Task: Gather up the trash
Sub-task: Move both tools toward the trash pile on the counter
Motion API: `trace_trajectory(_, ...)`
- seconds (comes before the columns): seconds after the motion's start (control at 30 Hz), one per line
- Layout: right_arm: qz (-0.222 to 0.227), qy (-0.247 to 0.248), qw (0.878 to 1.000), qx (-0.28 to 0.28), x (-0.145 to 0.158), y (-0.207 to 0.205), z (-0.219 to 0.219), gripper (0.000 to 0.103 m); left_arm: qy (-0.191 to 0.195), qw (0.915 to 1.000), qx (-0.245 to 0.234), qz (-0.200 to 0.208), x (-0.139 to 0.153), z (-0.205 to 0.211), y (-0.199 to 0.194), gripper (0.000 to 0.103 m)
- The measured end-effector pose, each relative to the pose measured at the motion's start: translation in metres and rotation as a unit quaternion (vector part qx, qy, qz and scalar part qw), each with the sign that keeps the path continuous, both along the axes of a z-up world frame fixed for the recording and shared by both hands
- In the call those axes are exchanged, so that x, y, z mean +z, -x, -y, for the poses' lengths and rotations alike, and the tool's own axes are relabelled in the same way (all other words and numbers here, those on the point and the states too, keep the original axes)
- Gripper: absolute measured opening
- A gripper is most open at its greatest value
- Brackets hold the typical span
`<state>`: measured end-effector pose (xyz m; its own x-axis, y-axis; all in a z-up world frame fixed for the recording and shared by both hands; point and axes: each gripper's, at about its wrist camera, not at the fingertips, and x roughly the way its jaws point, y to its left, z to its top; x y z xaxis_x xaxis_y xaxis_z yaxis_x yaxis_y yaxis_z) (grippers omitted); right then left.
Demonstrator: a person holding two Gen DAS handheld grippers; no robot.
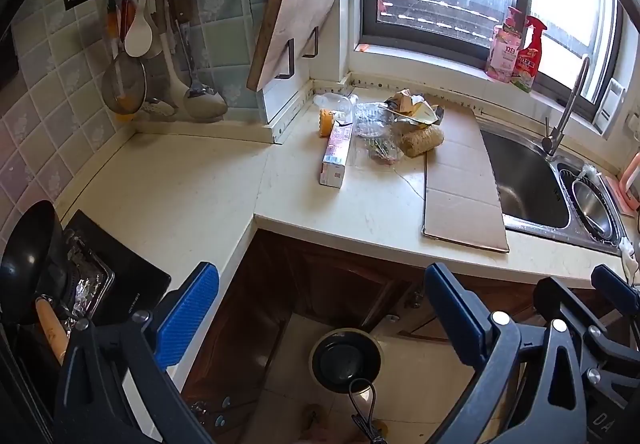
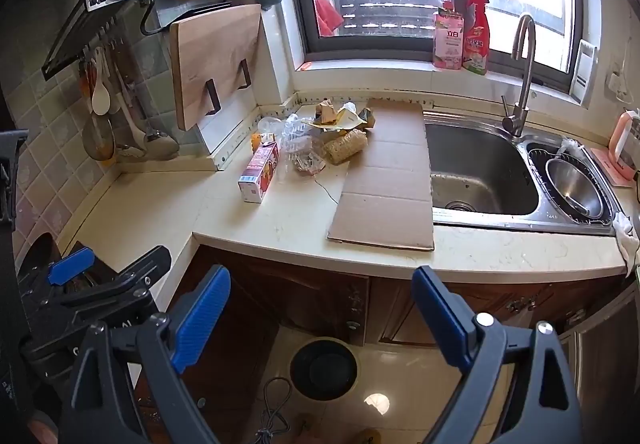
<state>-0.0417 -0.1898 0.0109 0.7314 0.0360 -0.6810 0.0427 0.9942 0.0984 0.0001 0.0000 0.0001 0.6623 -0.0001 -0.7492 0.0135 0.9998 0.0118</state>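
- Approach stage: left gripper (image 1: pixel 320 316) and right gripper (image 2: pixel 320 312), fingers spread and empty, hover near the counter edge.
- Next: reach the far trash pile (image 1: pixel 384 124), then drop pieces into the floor bin (image 2: pixel 323 369).

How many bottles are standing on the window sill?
2. A pink bottle stands on the sill left of the tap, and a red spray bottle stands right beside it, on its right. None seems hidden behind them.

A pink pump bottle (image 2: pixel 448 40) on the window sill (image 2: pixel 380 74) carries the Chinese characters 立白; other labels are illegible.
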Motion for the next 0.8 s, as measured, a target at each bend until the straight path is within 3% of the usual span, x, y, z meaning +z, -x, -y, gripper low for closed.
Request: trace_trajectory(0.8,0.017,-0.002,1.000,-0.001,0.007,0.009,-0.002,0.093,0.003,1.0000,0.001,0.002,0.013,0.012,-0.002,0.101)
